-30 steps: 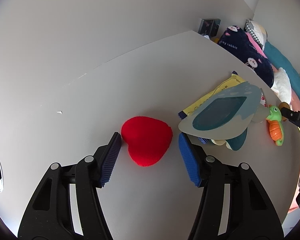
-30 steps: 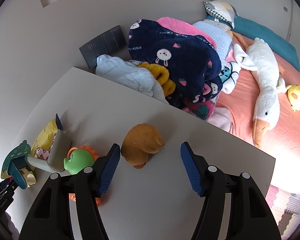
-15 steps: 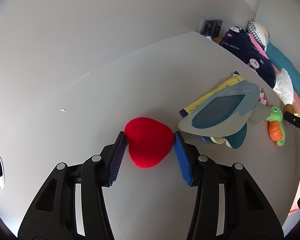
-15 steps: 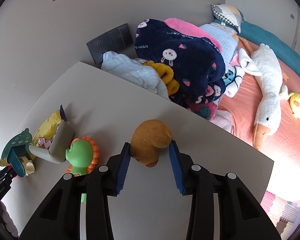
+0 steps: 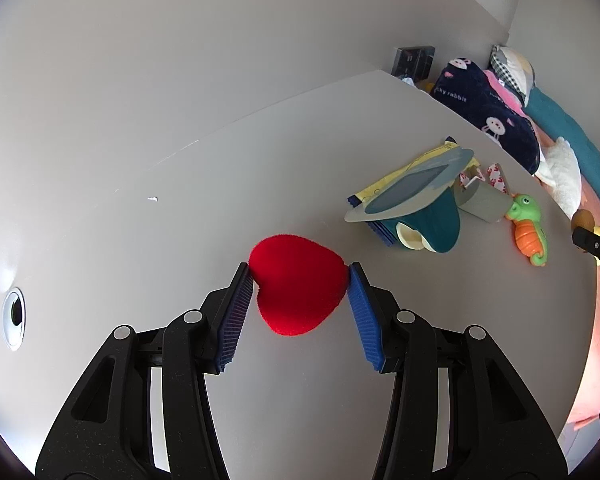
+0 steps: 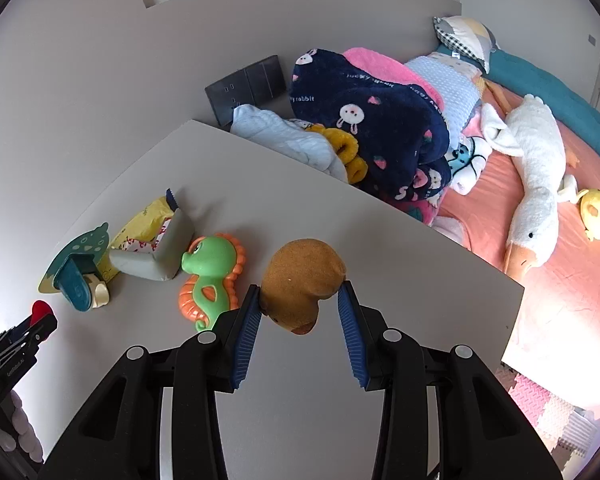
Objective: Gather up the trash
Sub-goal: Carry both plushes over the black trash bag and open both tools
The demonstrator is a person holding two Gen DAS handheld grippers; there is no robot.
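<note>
My left gripper [image 5: 298, 274] is shut on a red heart-shaped sponge [image 5: 298, 288], its blue pads pressing both sides, the sponge just above the grey table [image 5: 260, 152]. My right gripper [image 6: 300, 290] is shut on a brown felt lump [image 6: 302, 276] and holds it over the table [image 6: 340, 220] near its right edge. The left gripper with the red heart also shows at far left in the right wrist view [image 6: 40, 312].
A green and orange seahorse toy [image 6: 210, 276], a grey folded box [image 6: 156, 256], a teal dinosaur-shaped holder [image 6: 78, 268] and a yellow packet [image 6: 140, 220] lie on the table. Beyond the table's edge is a bed with blankets [image 6: 372, 120] and a plush goose [image 6: 536, 188].
Both grippers closed from wide open onto their objects, the left on the red heart, the right on the brown lump. Both objects now sit slightly higher between the pads.
</note>
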